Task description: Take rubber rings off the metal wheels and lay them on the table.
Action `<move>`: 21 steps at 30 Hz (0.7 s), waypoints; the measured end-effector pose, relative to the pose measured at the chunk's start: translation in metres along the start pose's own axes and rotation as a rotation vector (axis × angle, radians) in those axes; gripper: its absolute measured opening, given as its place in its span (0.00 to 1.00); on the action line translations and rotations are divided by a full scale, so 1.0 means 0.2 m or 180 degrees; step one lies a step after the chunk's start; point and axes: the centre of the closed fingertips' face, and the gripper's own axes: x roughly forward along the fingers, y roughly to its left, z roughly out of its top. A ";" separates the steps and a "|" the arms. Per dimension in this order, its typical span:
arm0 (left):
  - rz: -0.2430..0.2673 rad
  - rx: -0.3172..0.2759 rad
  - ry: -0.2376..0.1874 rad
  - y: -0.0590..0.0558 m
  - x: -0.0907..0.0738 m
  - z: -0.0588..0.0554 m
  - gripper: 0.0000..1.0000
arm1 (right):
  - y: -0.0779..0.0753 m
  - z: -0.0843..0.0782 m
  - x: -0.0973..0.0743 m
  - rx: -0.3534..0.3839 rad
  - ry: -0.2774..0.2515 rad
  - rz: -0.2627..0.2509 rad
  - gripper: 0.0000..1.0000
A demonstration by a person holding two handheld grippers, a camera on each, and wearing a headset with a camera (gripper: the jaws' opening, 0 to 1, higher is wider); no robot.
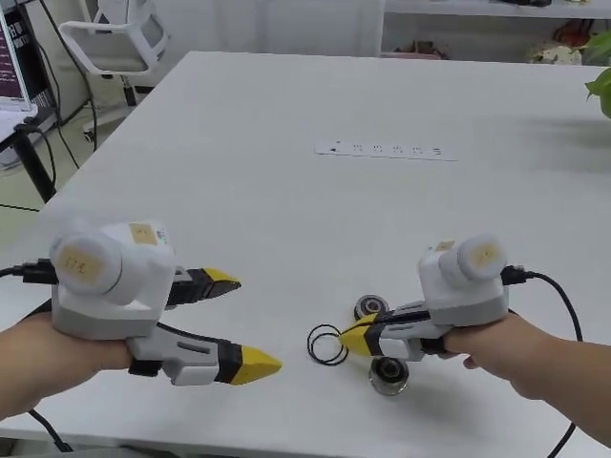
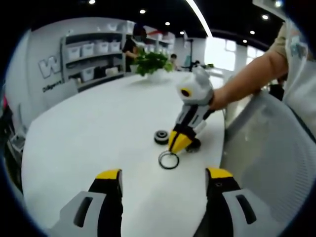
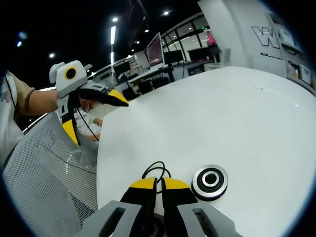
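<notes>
Two thin black rubber rings (image 1: 326, 345) lie overlapped on the white table (image 1: 315, 210). My right gripper (image 1: 351, 337) is shut with its yellow tips on their right edge, and the loops (image 3: 157, 170) stick out just past the tips. One metal wheel (image 1: 370, 307) sits just beyond that gripper and another (image 1: 389, 374) lies under it on the near side. The far wheel (image 3: 210, 181) keeps a dark band around its rim. My left gripper (image 1: 243, 320) hovers open and empty left of the rings (image 2: 168, 160), with its jaws wide apart.
A flush socket strip (image 1: 382, 149) is set into the table's middle. An office chair (image 1: 115, 43) stands at the far left and a green plant (image 1: 600, 86) at the right edge. The table's near edge runs just below both grippers.
</notes>
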 end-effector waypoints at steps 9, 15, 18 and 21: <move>-0.0016 -0.0004 0.0029 0.00 0.01 -0.01 0.69 | 0.00 -0.01 -0.01 -0.0005 0.0019 -0.0005 0.10; -0.0023 0.0000 0.0037 0.00 0.02 0.00 0.69 | 0.00 0.01 -0.04 -0.0005 -0.0061 -0.0018 0.13; -0.0023 -0.0003 0.0037 0.00 0.02 0.00 0.69 | 0.00 0.03 -0.06 -0.0001 -0.0131 -0.0033 0.14; -0.0028 0.0003 0.0037 0.00 0.02 0.01 0.68 | 0.00 0.05 -0.08 0.0015 -0.0203 -0.0054 0.15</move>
